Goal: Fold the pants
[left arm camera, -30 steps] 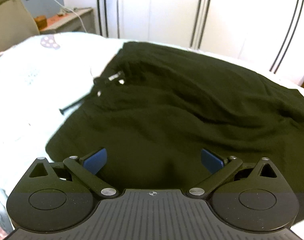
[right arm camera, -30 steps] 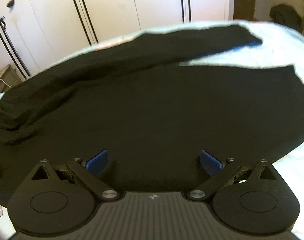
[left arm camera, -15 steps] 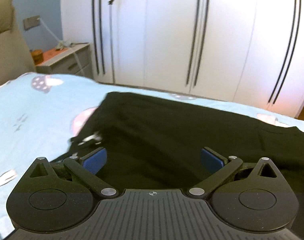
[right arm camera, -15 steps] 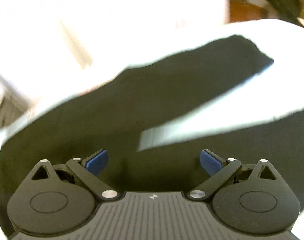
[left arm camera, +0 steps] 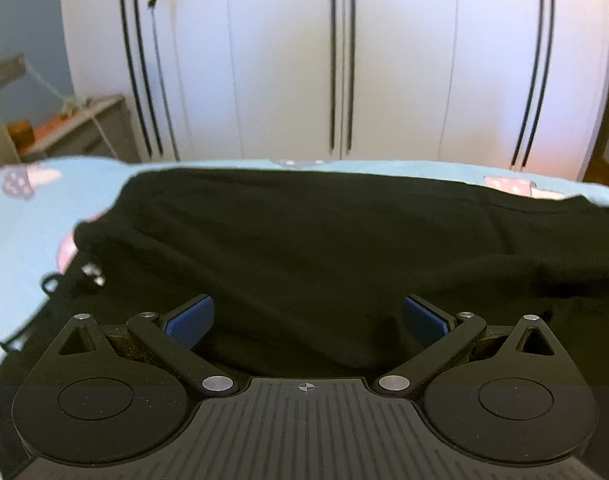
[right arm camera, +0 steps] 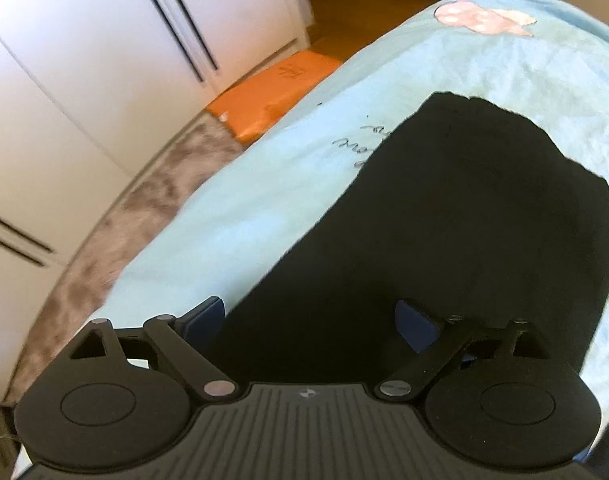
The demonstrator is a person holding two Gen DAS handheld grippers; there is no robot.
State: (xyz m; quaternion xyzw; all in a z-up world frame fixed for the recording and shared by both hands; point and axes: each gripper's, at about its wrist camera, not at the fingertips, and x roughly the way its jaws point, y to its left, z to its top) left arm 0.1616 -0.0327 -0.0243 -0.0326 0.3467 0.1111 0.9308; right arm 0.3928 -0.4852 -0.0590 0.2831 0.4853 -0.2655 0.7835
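Black cloth pants (left arm camera: 324,240) lie spread on the light-blue bed sheet (right arm camera: 232,216).
Left gripper (left arm camera: 308,318) and right gripper (right arm camera: 310,320) are held with jaws apart; an edge likely gets gripped next.

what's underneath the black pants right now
The black pants lie on a light blue bed sheet printed with pink shapes, which shows around their edges. Whatever is beneath the middle of the fabric is covered. Both grippers hover open above them.

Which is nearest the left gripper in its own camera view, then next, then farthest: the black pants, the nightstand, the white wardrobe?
From the left gripper:
1. Black pants, directly ahead, between the open fingers.
2. Nightstand, far left beyond the bed.
3. White wardrobe, across the back; close to the nightstand's depth.
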